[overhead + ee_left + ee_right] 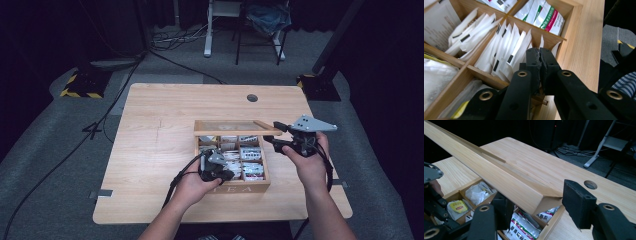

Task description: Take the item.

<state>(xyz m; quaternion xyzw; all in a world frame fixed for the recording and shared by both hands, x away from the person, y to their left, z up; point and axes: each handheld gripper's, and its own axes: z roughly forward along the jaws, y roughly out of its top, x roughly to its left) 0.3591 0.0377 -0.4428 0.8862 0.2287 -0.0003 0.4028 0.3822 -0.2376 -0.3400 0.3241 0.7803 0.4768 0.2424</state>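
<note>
A wooden tea box [245, 189] marked TEA stands near the table's front edge, its lid [232, 128] raised. My right gripper [277, 135] is open at the lid's right corner. In the right gripper view, that corner of the lid [499, 175] lies between the spread jaws of the right gripper [539, 202]. My left gripper [220, 170] dips into the box's front left part. Seen from the left gripper view, the left gripper [539, 53] is shut over a compartment of white sachets [506, 50]. I cannot tell if it pinches one.
Green-and-red packets [546, 17] fill a neighbouring compartment, and a yellow tea bag [459, 206] lies in another. The table [150, 150] has a cable hole [252, 98] at the back. Cables and a white stand leg [209, 30] sit on the floor beyond.
</note>
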